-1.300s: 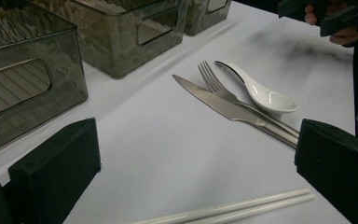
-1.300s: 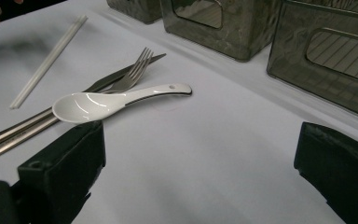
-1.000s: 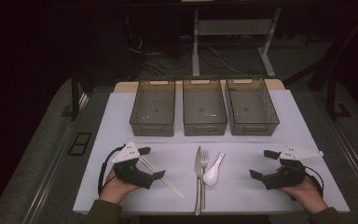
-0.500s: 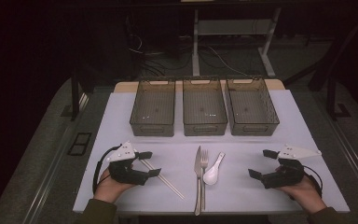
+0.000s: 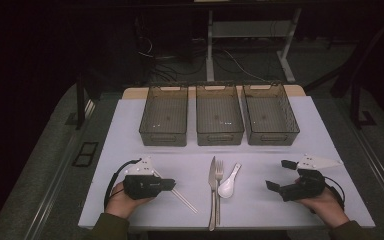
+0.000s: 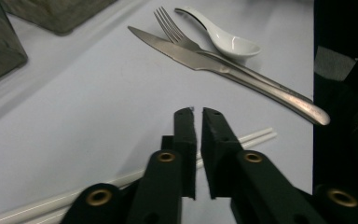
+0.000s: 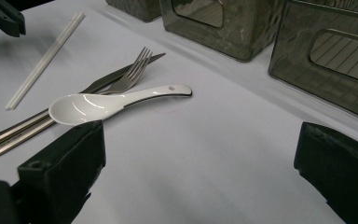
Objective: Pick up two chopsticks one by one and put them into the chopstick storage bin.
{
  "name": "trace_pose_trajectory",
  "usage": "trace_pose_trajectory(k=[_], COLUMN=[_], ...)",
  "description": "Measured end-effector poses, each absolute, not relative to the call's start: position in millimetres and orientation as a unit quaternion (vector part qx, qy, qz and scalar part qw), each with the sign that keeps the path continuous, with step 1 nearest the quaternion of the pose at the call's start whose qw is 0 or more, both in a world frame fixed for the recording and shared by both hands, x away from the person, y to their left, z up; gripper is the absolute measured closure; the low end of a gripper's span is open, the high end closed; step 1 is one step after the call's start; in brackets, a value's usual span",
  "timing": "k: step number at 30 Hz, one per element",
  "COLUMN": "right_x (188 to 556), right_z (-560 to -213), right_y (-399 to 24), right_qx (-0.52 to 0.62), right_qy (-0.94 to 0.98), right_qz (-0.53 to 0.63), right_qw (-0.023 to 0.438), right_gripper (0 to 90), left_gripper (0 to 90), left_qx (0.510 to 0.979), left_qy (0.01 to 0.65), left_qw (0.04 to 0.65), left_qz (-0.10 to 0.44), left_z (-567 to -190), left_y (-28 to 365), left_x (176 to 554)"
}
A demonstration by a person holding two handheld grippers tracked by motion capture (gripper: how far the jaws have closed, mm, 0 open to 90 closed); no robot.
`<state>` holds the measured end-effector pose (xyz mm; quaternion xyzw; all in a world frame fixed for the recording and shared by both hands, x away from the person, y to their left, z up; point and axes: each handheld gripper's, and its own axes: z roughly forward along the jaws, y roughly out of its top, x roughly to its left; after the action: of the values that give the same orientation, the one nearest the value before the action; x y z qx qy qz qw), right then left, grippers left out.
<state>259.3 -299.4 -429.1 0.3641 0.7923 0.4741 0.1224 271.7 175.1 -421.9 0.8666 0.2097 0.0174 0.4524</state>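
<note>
We see left gripper [image 6: 195, 112] low over white chopsticks [image 6: 256, 136]; jaws just closed, near-shut, slim gap, nothing clamped. Chopsticks lie flat on white table [image 5: 260, 160], passing beneath jaws. Right gripper [image 5: 281, 173] jaws wide apart, empty. Knife [image 5: 212, 175], fork [image 5: 219, 172], white spoon [image 5: 228, 184] together mid-table, between grippers.

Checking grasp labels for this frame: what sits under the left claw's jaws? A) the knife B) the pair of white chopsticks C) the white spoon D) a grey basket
B: in the left gripper view the left claw has its jaws nearly together, just closed, right over the white chopsticks, which run under them on the table; the spoon and knife lie farther off.
</note>
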Motion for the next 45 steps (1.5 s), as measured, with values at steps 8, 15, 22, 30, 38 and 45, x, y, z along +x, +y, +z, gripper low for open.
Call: trace_pose_trajectory(k=[8,15,22,30,38,45], right_x=[259,259,260,259,260,260], right_z=[-429,-429,-430,-429,-429,-429], right_y=[-299,-299,-299,-299,-300,-299], right_qx=[0.364,0.364,0.364,0.364,0.365,0.365], right_qy=[0.794,0.794,0.794,0.794,0.794,0.794], right_qz=[0.472,0.472,0.471,0.471,0.471,0.471], right_qw=[0.122,0.122,0.123,0.123,0.124,0.124], right_gripper=[1.8,1.8,1.8,1.8,1.8,1.8], left_gripper=[88.8,88.8,88.9,88.9,88.9,88.9], left_qx=[0.886,0.888,0.896,0.902,0.904,0.904], left_qy=[0.202,0.203,0.192,0.19,0.189,0.189], left_qw=[0.418,0.412,0.4,0.389,0.385,0.384], left_qz=[0.014,0.01,0.003,-0.003,-0.005,-0.001], left_z=[-429,-433,-437,-440,-442,-442], left_y=[168,161,151,148,146,144], left_x=[274,276,277,276,277,278])
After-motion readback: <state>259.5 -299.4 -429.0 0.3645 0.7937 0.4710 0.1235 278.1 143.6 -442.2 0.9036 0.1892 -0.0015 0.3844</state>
